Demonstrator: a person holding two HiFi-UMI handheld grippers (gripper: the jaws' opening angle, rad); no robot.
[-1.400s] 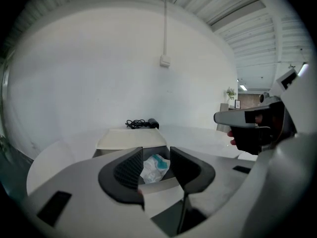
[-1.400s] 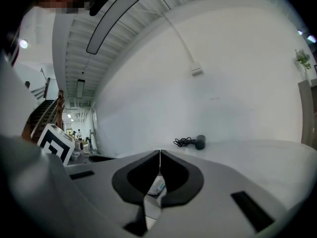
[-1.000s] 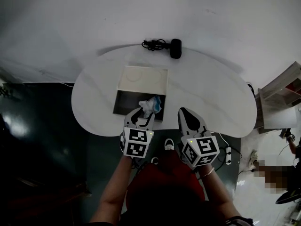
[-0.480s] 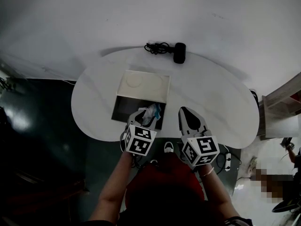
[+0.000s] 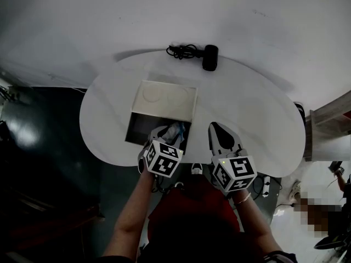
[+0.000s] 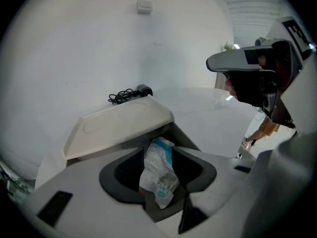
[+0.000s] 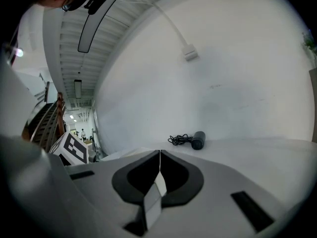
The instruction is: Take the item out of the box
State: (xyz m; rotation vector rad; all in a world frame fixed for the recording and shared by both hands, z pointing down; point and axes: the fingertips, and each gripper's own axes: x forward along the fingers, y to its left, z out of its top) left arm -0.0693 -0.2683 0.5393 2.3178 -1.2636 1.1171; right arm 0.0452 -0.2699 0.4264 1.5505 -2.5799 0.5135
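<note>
– At the near right corner of the box (image 5: 141, 126), left claw (image 5: 166, 136) is clamped on the crumpled white-and-blue packet (image 6: 158, 162). Advice?
– Lift straight up, w/o dragging it on the rim. Thin wrapper could slip, so squeeze firmly, then carry it right over the table (image 5: 247, 108).
– Right claw (image 7: 159, 157)?
– Pinched together, empty, at the table's near edge, right of box. Box looks bare otherwise, tho part is hidden; cream lid (image 5: 164, 96) lies open on far side.
</note>
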